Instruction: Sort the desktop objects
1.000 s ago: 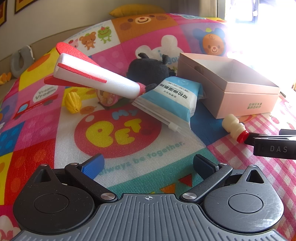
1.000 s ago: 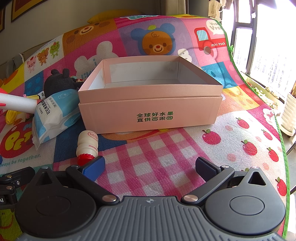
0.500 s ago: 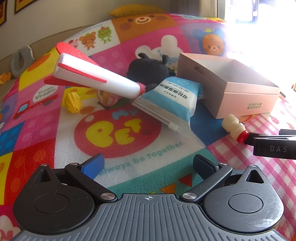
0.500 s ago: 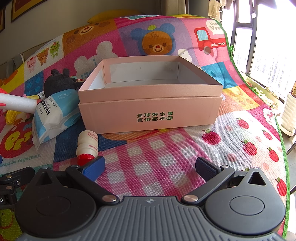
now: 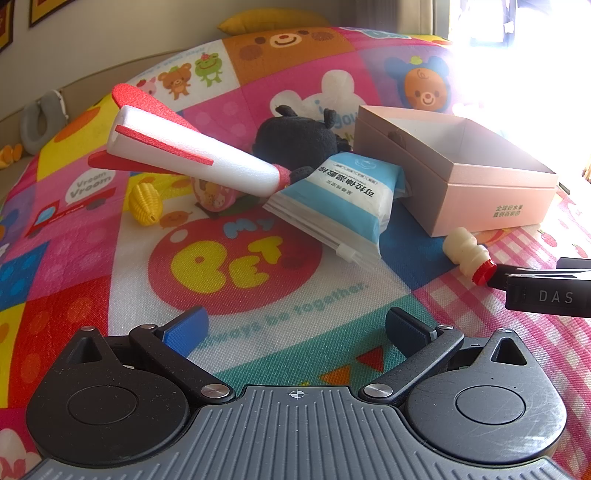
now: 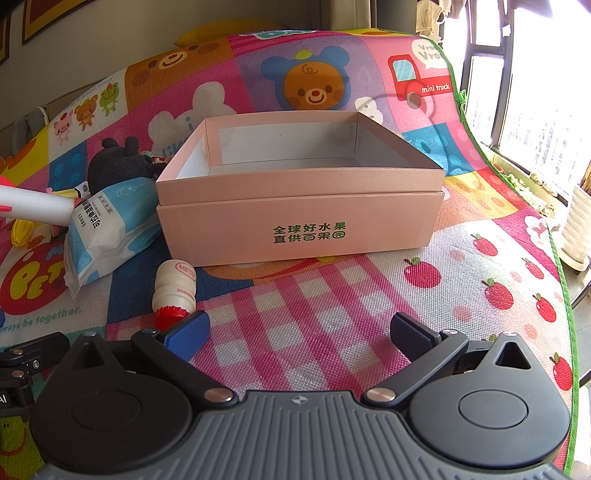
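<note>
An open pink box (image 6: 299, 218) stands on the colourful play mat; it also shows in the left wrist view (image 5: 476, 184) and looks empty. Left of it lie a blue-and-white wipes pack (image 5: 340, 203), a black plush toy (image 5: 295, 144), a white-and-red foam rocket (image 5: 184, 158), a yellow corn toy (image 5: 146, 203) and a small pink item (image 5: 214, 194) under the rocket. A small white bottle with a red cap (image 6: 173, 291) lies in front of the box. My left gripper (image 5: 295, 328) is open and empty. My right gripper (image 6: 299, 332) is open and empty, its left finger next to the bottle's cap.
The mat's green edge (image 6: 554, 243) runs along the right, with a window and a white pot (image 6: 580, 229) beyond. A yellow cushion (image 5: 273, 18) and a grey neck pillow (image 5: 40, 122) lie at the back. The right gripper's body (image 5: 546, 291) juts into the left wrist view.
</note>
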`<state>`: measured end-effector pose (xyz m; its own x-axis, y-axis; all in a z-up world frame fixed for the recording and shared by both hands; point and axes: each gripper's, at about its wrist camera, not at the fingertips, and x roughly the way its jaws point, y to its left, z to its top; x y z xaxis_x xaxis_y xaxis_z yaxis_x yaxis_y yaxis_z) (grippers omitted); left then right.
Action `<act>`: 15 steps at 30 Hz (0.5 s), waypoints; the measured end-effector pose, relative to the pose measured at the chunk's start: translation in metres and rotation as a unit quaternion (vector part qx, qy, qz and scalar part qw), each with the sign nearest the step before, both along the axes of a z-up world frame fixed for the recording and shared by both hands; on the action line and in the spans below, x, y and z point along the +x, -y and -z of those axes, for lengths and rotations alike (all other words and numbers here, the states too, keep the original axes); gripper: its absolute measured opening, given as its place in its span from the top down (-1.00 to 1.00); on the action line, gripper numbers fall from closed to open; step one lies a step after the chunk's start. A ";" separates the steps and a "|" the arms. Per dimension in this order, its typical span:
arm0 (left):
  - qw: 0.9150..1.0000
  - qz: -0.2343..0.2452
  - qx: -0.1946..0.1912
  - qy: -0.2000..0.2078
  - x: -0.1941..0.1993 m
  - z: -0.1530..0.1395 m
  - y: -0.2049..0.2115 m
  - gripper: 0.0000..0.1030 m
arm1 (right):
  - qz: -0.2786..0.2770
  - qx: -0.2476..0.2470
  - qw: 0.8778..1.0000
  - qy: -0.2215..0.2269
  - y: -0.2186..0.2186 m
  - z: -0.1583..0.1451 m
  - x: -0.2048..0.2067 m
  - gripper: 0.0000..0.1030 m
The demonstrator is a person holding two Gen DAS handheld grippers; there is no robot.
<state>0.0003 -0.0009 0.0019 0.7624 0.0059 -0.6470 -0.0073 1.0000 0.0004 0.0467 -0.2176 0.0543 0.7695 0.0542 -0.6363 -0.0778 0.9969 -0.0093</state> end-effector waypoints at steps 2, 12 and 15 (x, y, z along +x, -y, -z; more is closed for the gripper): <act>1.000 0.000 0.000 0.000 0.000 0.000 0.000 -1.00 | 0.000 0.000 1.000 0.000 0.000 0.000 0.000 -1.00; 1.000 0.000 -0.002 0.001 0.000 0.000 0.001 -1.00 | 0.000 0.000 1.000 0.000 0.000 0.000 0.000 -1.00; 1.000 0.000 -0.002 0.001 0.000 -0.001 0.001 -1.00 | 0.000 0.000 1.000 0.000 0.000 0.000 0.000 -1.00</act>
<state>0.0002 -0.0022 0.0026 0.7633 0.0030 -0.6461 -0.0067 1.0000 -0.0032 0.0468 -0.2176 0.0543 0.7695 0.0543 -0.6363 -0.0779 0.9969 -0.0091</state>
